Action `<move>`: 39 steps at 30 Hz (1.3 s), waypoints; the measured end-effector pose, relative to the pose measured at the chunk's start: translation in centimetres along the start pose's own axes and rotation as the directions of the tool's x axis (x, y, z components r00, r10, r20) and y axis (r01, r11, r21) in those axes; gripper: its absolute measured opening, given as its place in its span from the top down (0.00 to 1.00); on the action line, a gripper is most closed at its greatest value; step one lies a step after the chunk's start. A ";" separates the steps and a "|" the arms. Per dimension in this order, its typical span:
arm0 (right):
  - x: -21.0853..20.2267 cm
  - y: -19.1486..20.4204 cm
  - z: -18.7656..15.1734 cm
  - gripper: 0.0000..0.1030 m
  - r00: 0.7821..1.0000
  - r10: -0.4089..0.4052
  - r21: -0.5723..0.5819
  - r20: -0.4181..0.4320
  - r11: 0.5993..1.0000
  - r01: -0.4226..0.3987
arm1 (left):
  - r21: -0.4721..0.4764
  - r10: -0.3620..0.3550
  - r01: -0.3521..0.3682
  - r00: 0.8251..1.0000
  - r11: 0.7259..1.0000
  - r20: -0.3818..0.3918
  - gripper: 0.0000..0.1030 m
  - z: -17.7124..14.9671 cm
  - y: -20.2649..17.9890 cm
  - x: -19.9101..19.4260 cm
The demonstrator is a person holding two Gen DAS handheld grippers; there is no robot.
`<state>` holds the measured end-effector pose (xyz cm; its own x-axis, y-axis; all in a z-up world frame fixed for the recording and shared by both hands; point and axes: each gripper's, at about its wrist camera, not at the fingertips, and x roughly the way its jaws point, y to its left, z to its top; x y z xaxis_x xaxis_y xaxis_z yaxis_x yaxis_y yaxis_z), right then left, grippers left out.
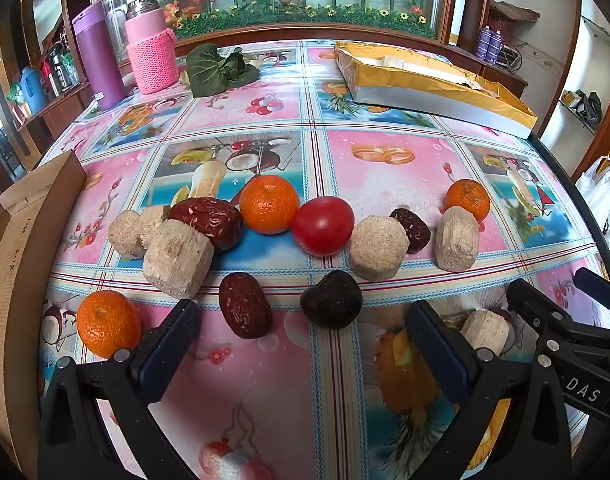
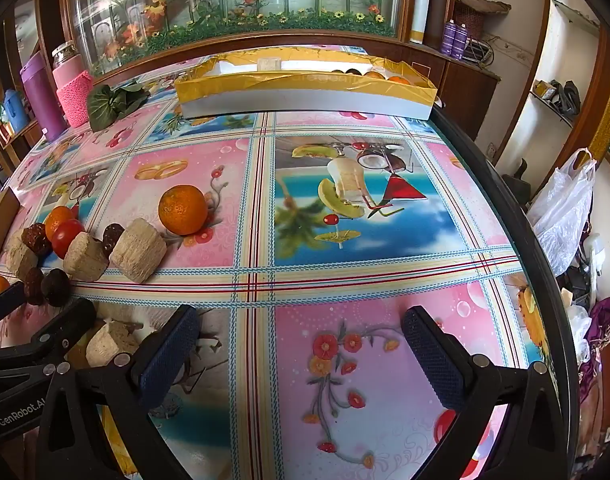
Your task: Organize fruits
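Observation:
Fruits lie on the patterned tablecloth. In the left wrist view I see three oranges (image 1: 269, 205), a red tomato (image 1: 323, 225), red dates (image 1: 245, 311), a dark chestnut (image 1: 331, 299) and several pale peeled chunks (image 1: 177, 257). My left gripper (image 1: 301, 348) is open and empty just in front of the date and chestnut. My right gripper (image 2: 299, 354) is open and empty over bare cloth; the fruits sit to its left, with an orange (image 2: 183, 209) nearest ahead. One pale chunk (image 2: 111, 342) lies between the two grippers.
A gold-lined white box (image 2: 305, 100) stands at the table's far side and holds some fruit. A wooden box (image 1: 21, 264) is at the left edge. Purple and pink flasks (image 1: 151, 52) and a green leaf (image 1: 213, 70) stand at the far left. The table edge (image 2: 545, 264) runs along the right.

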<state>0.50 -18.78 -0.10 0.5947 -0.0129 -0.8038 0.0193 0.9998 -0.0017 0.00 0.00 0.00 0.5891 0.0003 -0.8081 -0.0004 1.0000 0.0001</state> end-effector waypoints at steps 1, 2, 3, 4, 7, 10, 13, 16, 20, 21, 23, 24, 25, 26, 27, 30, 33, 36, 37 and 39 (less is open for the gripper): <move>0.0 0.0 0.0 0.01 1.000 0.000 0.000 0.001 1.000 0.000 | 0.000 0.000 0.000 1.000 1.000 0.000 0.00 0.0 0.0 0.0; 0.0 0.0 0.0 0.01 1.000 0.000 0.000 0.001 1.000 0.000 | 0.000 0.000 0.000 1.000 1.000 0.000 0.00 0.0 0.0 0.0; 0.0 0.0 0.0 0.01 1.000 0.000 0.000 0.001 1.000 0.000 | 0.000 0.000 0.000 1.000 1.000 0.000 0.00 0.0 0.0 0.0; 0.0 0.0 0.0 0.01 1.000 0.000 0.000 0.001 1.000 0.000 | 0.000 0.000 0.000 1.000 1.000 0.001 0.00 0.0 0.0 0.0; 0.0 0.0 0.0 0.01 1.000 0.000 0.000 0.000 1.000 0.000 | 0.000 0.000 0.000 1.000 1.000 0.000 0.00 0.0 0.0 0.0; 0.0 0.0 0.0 0.01 1.000 0.000 0.000 0.000 1.000 0.000 | 0.000 0.000 0.000 1.000 1.000 0.000 0.00 0.0 0.0 0.0; 0.0 0.0 0.0 0.01 1.000 0.000 0.000 0.001 1.000 0.000 | 0.000 0.000 0.000 1.000 1.000 0.001 0.00 0.0 0.0 0.0; 0.0 0.0 0.0 0.01 1.000 0.000 0.000 0.001 1.000 0.000 | 0.000 0.000 0.000 1.000 1.000 0.001 0.00 0.0 0.0 0.0; 0.0 0.0 0.0 0.01 1.000 0.000 0.000 0.001 1.000 0.000 | 0.000 0.000 0.000 1.000 1.000 0.001 0.00 0.0 0.0 0.0; 0.0 0.0 0.0 0.01 1.000 0.000 0.000 0.001 1.000 0.000 | 0.000 0.000 0.000 1.000 1.000 0.001 0.00 0.0 0.0 0.0; 0.0 0.0 0.0 0.01 1.000 0.000 0.000 0.001 1.000 0.000 | 0.003 0.000 0.000 1.000 1.000 -0.002 0.00 0.0 0.0 0.0; 0.0 0.0 0.0 0.01 1.000 0.000 0.000 0.000 1.000 0.000 | 0.011 -0.005 0.005 1.000 1.000 -0.008 0.00 0.1 0.0 0.0; 0.0 0.0 0.0 0.01 1.000 0.000 0.000 0.000 1.000 0.000 | 0.025 -0.015 0.016 1.000 1.000 -0.016 0.00 0.1 0.1 0.0; 0.0 0.0 0.0 0.01 1.000 0.000 0.000 0.000 1.000 0.000 | 0.035 -0.022 0.023 1.000 0.999 -0.022 0.00 0.1 0.1 0.0; 0.0 0.0 0.0 0.01 1.000 0.001 0.000 0.000 1.000 -0.001 | 0.042 -0.025 0.026 0.999 0.999 -0.030 0.00 0.2 0.1 0.0; 0.0 0.0 0.0 0.01 1.000 0.000 0.001 0.000 1.000 0.000 | 0.055 -0.030 0.032 0.999 0.998 -0.044 0.00 0.4 -0.2 0.1; -0.2 0.1 -0.1 0.01 1.000 -0.008 0.014 -0.006 1.000 0.009 | 0.084 -0.055 0.060 0.997 0.995 -0.060 0.00 0.3 0.1 -0.1; 0.0 0.1 0.2 0.01 0.999 -0.023 0.038 -0.038 0.999 0.025 | 0.098 -0.107 0.115 0.991 0.989 -0.083 0.10 -0.4 0.9 -1.2; 0.0 0.1 0.1 0.01 0.999 -0.027 0.051 -0.042 0.998 0.029 | 0.092 -0.138 0.144 0.988 0.985 -0.073 0.17 -0.6 1.3 -1.9; 0.1 0.1 0.2 0.01 0.998 -0.031 0.053 -0.054 0.998 0.034 | 0.087 -0.169 0.171 0.985 0.981 -0.031 0.18 -1.0 2.1 -3.7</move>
<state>0.72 -18.65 -0.04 0.5500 -0.0433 -0.8341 0.0823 0.9966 0.0026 -3.01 2.13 2.43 0.5549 -0.1689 -0.8146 0.1711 0.9814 -0.0869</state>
